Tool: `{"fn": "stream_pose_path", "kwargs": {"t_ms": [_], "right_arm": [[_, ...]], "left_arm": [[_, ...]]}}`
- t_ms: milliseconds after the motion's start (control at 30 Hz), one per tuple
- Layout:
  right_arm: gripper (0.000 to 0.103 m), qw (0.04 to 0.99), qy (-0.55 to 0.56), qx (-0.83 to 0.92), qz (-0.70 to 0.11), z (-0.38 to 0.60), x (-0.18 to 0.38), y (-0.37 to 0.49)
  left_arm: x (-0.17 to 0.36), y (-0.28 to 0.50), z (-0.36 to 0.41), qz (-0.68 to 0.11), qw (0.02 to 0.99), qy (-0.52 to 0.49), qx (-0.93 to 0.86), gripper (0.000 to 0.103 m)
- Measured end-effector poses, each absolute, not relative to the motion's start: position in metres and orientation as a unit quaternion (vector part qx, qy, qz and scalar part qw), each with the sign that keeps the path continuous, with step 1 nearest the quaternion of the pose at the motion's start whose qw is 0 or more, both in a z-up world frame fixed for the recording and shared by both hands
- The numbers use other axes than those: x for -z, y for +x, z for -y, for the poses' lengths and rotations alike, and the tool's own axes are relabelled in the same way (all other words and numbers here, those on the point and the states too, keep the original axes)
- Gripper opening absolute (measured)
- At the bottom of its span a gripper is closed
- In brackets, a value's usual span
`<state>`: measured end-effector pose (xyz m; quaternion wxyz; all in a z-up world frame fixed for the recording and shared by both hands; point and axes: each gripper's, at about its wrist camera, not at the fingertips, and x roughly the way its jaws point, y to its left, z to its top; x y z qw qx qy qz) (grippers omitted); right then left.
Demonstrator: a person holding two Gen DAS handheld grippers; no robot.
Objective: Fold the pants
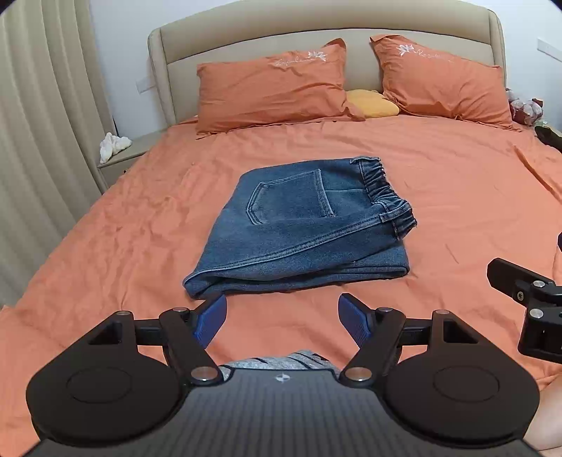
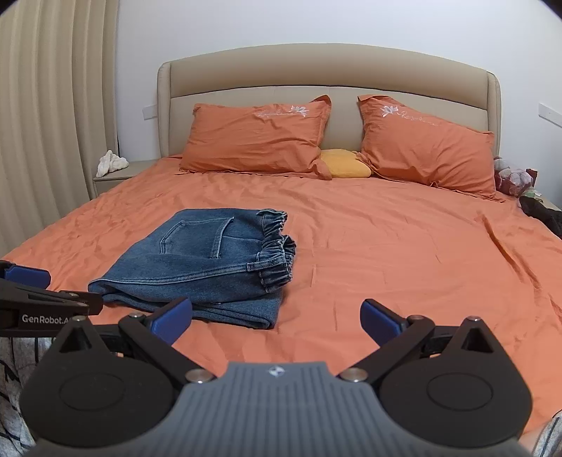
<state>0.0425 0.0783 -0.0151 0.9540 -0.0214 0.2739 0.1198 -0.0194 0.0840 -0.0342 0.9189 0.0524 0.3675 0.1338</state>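
Orange sheet point(image 1: 439, 182) covers the whole bed, wrinkled, with two orange pillows point(image 1: 274, 88) leaning against a beige padded headboard point(image 1: 316, 31) and a small yellow cushion point(image 1: 372, 103) between them. Beige curtains point(image 1: 38, 123) hang along the left wall beside a low nightstand point(image 1: 123, 158) that carries a white lump of something I cannot identify.

Jeans point(image 1: 302, 225) lie folded into a compact stack near the middle of the bed, back pocket up, elastic waistband toward the right, folded edge toward the cameras. Bare sheet surrounds them on every side, widest to the right.

Left gripper point(image 1: 282, 320) hovers just short of the stack's near edge with its blue-padded fingers spread apart, holding nothing. Right gripper point(image 2: 277, 316) sits level with the stack's near right corner, fingers likewise spread and empty; its left finger overlaps the denim in view, and contact cannot be judged.

Dark objects at the bed's far right edge point(image 2: 541, 211) are cut off and unclear. Grey patterned fabric point(image 1: 281, 360) shows behind the left gripper's body.
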Motion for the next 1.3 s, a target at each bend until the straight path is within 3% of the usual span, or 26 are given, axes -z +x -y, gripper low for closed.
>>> {"fn": "stream_pose_path", "kwargs": {"t_ms": [1300], "right_arm": [[0.098,0.960,-0.015,-0.112,-0.255,-0.068,0.008,0.031]], "left_arm": [[0.027,-0.027,-0.070,-0.364,0.920,0.052,-0.132,0.085]]}}
